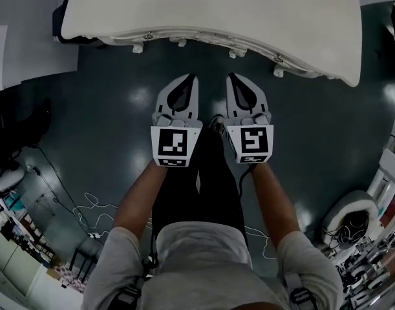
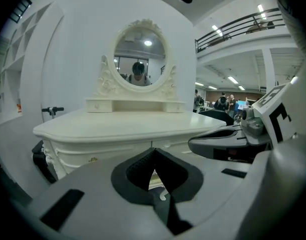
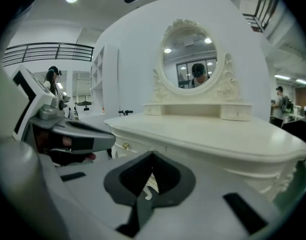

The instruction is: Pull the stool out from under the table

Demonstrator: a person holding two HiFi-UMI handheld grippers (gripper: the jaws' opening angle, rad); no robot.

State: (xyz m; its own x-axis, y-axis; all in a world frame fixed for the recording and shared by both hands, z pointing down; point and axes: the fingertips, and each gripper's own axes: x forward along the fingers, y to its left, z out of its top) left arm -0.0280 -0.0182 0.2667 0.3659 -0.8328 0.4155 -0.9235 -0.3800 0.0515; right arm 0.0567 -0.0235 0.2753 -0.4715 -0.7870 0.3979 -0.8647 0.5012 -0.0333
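Both outstretched: left claw (image 1: 191, 79) beside right claw (image 1: 232, 79).

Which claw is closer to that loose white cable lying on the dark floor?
Left. The left claw is up and right of the white cable in the head view; the right claw is further right, beyond the left one.
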